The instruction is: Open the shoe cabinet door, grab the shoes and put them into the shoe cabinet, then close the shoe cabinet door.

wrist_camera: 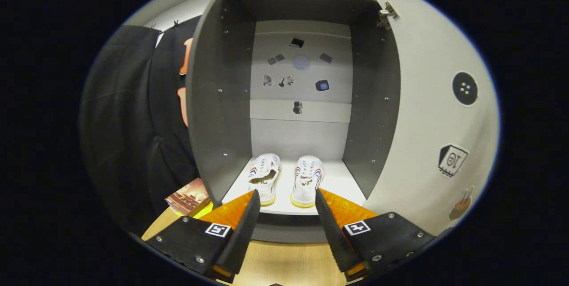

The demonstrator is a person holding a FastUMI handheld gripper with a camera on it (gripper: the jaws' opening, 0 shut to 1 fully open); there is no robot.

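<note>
Tool [286, 199] lower centre of frame, fingers spread, empty. Shoes [286, 178] already on cabinet floor just beyond tips, toes pointing inward. Door [426, 112] swung open at right of frame, nearer right finger; closing it prob. next.

Light even, from above and front. Cabinet [293, 99] back panel and shelf floor bright; side walls in grey shade. Open door [426, 112] pale, evenly lit, no glare. Shoes [286, 179] sharp, soft shadows beneath. Fisheye bows cabinet edges outward. Gripper [286, 197] fingers apart, empty, slightly soft up close.
</note>
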